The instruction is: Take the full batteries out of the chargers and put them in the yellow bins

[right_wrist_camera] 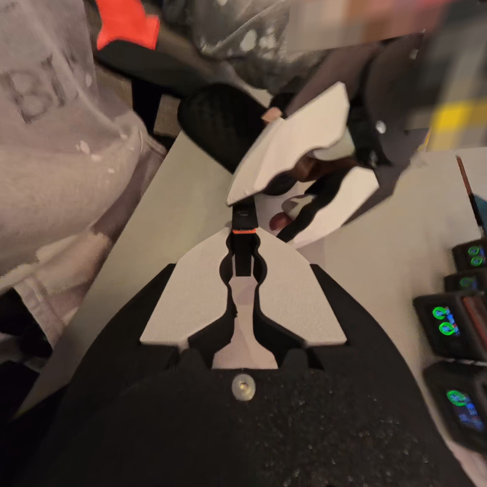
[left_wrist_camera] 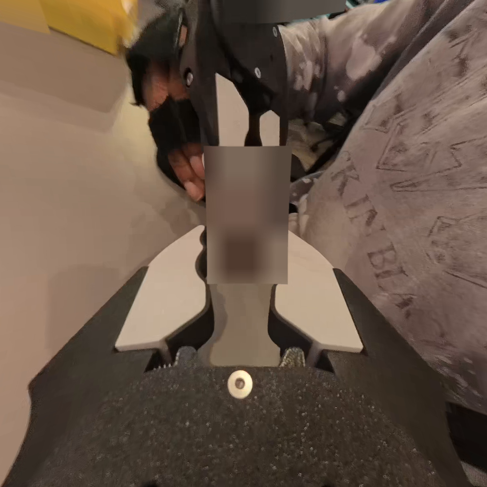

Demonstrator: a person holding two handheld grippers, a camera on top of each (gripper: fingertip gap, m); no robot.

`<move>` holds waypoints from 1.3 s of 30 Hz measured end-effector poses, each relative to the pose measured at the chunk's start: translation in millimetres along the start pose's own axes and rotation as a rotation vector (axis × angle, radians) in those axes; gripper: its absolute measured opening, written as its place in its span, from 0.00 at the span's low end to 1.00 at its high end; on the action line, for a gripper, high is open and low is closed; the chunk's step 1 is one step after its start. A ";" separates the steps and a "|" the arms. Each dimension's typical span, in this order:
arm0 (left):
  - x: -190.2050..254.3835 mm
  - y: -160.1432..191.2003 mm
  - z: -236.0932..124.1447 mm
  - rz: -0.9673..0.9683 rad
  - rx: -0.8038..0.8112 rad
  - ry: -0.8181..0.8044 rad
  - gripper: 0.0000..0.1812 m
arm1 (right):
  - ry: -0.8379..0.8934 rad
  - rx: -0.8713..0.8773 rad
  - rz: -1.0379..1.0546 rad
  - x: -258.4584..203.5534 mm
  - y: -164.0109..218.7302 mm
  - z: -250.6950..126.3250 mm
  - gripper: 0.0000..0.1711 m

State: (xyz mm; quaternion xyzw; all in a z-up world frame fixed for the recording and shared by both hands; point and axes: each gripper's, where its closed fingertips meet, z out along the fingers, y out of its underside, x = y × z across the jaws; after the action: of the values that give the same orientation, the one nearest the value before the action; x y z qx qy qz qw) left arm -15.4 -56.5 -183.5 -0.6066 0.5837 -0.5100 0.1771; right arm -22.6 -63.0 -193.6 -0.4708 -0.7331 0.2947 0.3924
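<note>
My right gripper (right_wrist_camera: 243, 233) is shut on a slim black battery (right_wrist_camera: 244, 217) with an orange band, and holds it upright above the white table (right_wrist_camera: 179, 189). The battery's top end sticks out past the fingertips. My left gripper (right_wrist_camera: 262, 218) is open just beyond it, tilted, with one white finger (right_wrist_camera: 287, 147) over the battery's end. In the left wrist view the left gripper (left_wrist_camera: 246, 230) has its fingers apart, and a blurred patch hides what lies between them. A yellow bin (left_wrist_camera: 87, 23) stands at the top left. Black chargers (right_wrist_camera: 445, 321) with green lit screens stand at the right.
A person in a grey sweatshirt (left_wrist_camera: 395, 184) fills the right of the left wrist view. A hand in a black fingerless glove (left_wrist_camera: 174, 123) holds the right gripper's body (left_wrist_camera: 237, 52). A black chair (right_wrist_camera: 218, 118) stands beyond the table edge. More chargers (right_wrist_camera: 463, 411) line the right side.
</note>
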 end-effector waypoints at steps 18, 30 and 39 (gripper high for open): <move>-22.0 -61.6 -17.0 0.089 0.482 -0.281 0.06 | 0.257 0.746 0.705 55.8 -17.9 -62.9 0.06; -34.3 -38.2 -11.9 0.182 0.382 -0.399 0.06 | 0.149 -0.063 0.273 62.4 2.1 -60.9 0.20; -49.8 -28.2 -16.2 0.217 0.321 -0.542 0.06 | 0.054 -0.361 0.075 65.2 14.8 -42.1 0.09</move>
State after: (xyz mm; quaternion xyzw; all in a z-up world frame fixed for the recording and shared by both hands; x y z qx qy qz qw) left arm -3.8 1.2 -174.4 -0.6190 0.4886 -0.3937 0.4724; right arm 3.9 5.3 -164.3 -0.5685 -0.7451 0.1601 0.3098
